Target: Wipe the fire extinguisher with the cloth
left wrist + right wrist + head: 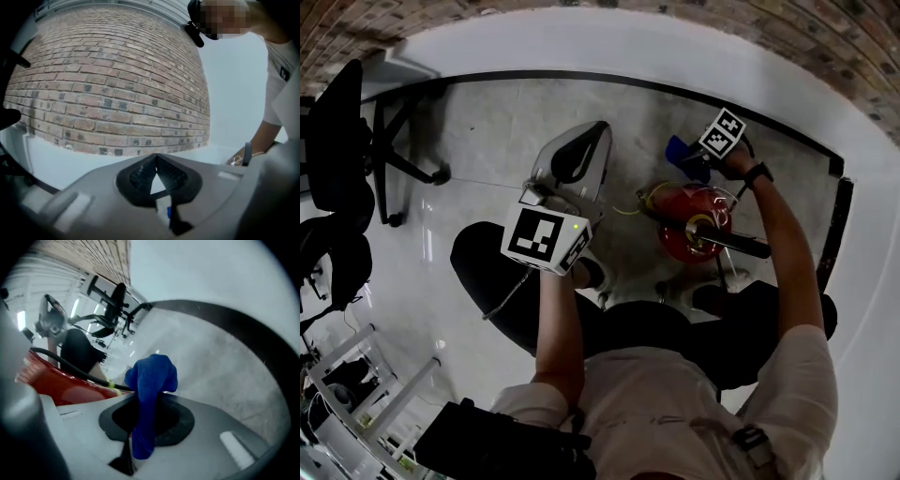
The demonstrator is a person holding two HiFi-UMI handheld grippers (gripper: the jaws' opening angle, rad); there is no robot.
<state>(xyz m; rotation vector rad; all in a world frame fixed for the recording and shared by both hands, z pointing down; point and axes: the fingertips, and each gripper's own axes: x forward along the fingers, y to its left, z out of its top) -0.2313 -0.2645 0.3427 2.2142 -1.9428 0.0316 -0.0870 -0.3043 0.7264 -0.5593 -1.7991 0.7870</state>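
A red fire extinguisher [680, 223] stands on the floor in front of the person, seen from above, with a black handle [737, 246] across its top. My right gripper [692, 157] is just beyond it, shut on a blue cloth [679, 150]. In the right gripper view the cloth [152, 378] bulges out past the jaws of the right gripper [149, 399], and the extinguisher's red body [70, 387] lies close at the left, apart from the cloth. My left gripper [579, 150] is held up left of the extinguisher. In its own view the left gripper [156, 160] is shut with nothing in it.
A black office chair [337, 141] and a desk leg [389, 159] stand at the left. A brick wall [108, 93] with a white base rises ahead. A black strip [581, 82] runs along the grey floor. A dark bag [502, 450] is at the bottom.
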